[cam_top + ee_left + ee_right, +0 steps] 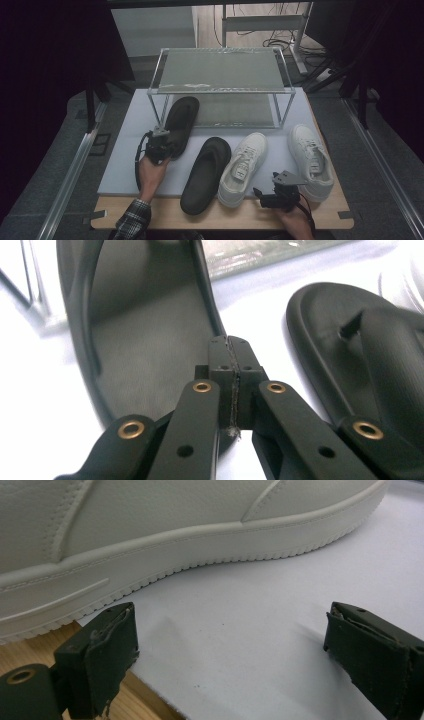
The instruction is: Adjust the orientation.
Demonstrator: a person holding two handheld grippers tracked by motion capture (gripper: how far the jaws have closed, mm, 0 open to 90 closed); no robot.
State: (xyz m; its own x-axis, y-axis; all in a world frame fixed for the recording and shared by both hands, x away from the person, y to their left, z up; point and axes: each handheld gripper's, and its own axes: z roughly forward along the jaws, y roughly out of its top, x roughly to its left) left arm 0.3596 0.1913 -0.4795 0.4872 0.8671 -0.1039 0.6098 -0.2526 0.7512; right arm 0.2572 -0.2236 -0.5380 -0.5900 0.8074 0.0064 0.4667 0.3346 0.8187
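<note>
Two black slippers and two white sneakers lie on a white board. One black slipper [180,122] [145,340] points its toe under a wire rack [220,90]. My left gripper [169,145] [230,347] is shut at that slipper's heel, its tips over the heel rim, and I see nothing between the pads. The other black slipper [205,172] [360,355] lies just to the right. My right gripper [257,194] [230,630] is open and empty, low over the board's front edge. It sits beside the heel of the nearer white sneaker [244,167] [175,535] without touching it.
The second white sneaker [311,160] lies at the right of the white board [125,160]. The board rests on a wooden table [165,215]. The two-shelf rack stands at the back of the board. Metal rails [70,175] run along both sides.
</note>
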